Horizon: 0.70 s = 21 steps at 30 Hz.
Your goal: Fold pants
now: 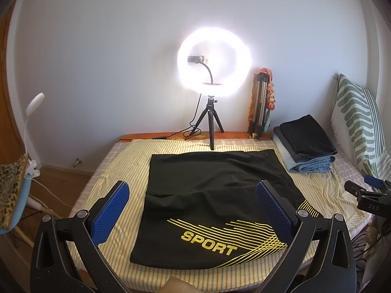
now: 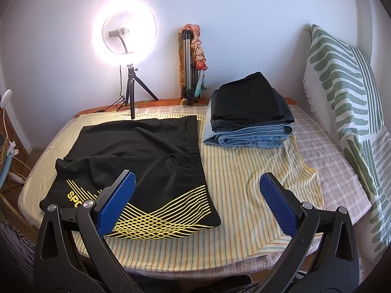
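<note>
Black sport shorts (image 1: 207,195) (image 2: 146,156) with yellow line print and the word SPORT lie flat on the striped yellow cloth (image 1: 127,171) (image 2: 244,190) covering the bed. My left gripper (image 1: 193,210) hovers open above the shorts' near half, blue pads wide apart, holding nothing. My right gripper (image 2: 198,202) is open too, above the shorts' right near corner and the bare cloth beside it. The right gripper's tip (image 1: 366,193) shows at the right edge of the left wrist view.
A stack of folded clothes (image 1: 305,146) (image 2: 249,112), black on denim, sits at the back right. A lit ring light on a small tripod (image 1: 212,112) (image 2: 130,90) stands behind the shorts. A green patterned pillow (image 1: 359,127) (image 2: 347,92) leans at the right. A folded tripod (image 2: 190,68) rests against the wall.
</note>
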{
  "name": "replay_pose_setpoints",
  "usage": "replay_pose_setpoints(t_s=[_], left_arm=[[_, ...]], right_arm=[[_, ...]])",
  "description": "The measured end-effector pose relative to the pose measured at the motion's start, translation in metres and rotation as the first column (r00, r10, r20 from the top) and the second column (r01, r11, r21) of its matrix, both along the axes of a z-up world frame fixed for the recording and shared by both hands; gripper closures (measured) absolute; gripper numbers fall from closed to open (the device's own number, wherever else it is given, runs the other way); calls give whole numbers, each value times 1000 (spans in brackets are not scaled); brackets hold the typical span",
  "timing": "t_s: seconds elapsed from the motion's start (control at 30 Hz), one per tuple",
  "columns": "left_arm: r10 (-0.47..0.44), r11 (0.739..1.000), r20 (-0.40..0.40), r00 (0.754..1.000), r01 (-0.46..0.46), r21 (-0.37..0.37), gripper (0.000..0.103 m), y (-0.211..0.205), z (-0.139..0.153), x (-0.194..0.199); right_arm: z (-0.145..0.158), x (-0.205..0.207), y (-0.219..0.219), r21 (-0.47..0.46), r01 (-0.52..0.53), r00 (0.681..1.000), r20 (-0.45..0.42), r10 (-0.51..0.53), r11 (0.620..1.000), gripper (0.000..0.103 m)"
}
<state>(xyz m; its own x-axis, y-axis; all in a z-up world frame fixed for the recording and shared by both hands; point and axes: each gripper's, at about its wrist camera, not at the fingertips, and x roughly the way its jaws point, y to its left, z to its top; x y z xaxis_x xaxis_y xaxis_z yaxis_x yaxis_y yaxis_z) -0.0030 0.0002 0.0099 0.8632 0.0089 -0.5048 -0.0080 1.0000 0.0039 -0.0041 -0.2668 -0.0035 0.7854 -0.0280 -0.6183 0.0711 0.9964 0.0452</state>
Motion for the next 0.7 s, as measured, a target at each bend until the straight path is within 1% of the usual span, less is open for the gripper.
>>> replay_pose_setpoints(t_s=[0.7], left_arm=[[-1, 1000, -1, 1000, 1, 2, 0, 0, 2, 1]], right_arm=[[-2, 1, -2, 3, 1, 1000, -1, -1, 1000, 0]])
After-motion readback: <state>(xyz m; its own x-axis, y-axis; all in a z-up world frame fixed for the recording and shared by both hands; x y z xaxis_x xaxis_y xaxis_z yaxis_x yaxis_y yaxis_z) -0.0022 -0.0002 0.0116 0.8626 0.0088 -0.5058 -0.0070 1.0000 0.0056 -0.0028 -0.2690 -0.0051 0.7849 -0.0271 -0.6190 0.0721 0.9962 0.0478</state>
